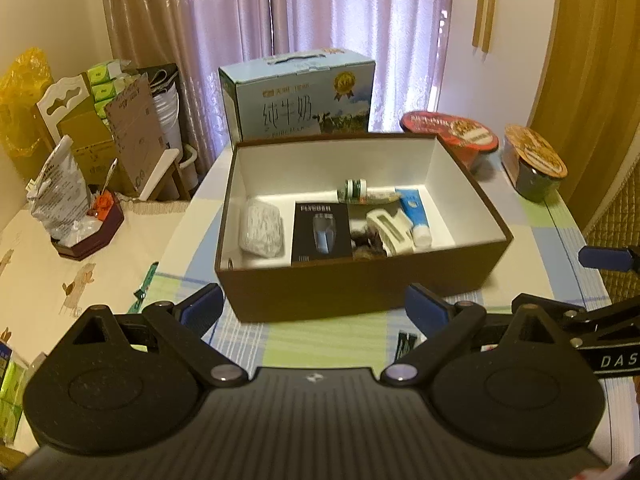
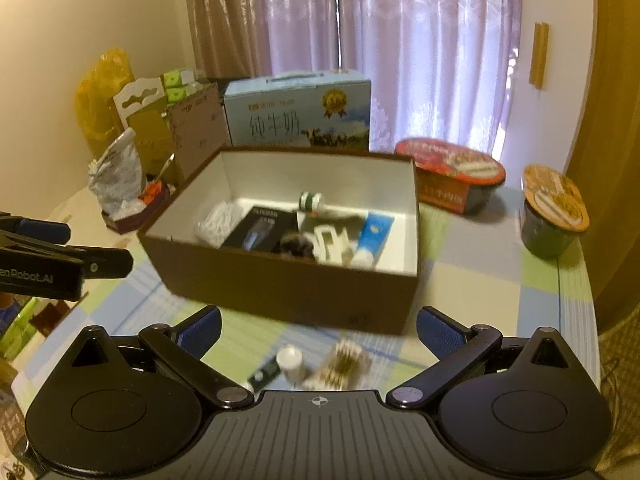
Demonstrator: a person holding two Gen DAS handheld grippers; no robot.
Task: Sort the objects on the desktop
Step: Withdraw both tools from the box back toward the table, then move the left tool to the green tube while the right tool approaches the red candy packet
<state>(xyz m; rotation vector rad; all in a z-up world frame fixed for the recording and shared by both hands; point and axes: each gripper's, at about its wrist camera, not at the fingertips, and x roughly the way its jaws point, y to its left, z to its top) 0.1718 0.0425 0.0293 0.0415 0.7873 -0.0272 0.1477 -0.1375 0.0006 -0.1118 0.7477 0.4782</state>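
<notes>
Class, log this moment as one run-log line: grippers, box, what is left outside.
left gripper: open, empty | right gripper: open, empty | brown box: partly filled | small white bottle: on table before box

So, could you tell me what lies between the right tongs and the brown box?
In the right wrist view, a small white bottle and a blurred tan bundle lie on the tablecloth.

Sheer curtains (image 1: 352,20) glow with daylight between cream walls (image 1: 48,8).
</notes>
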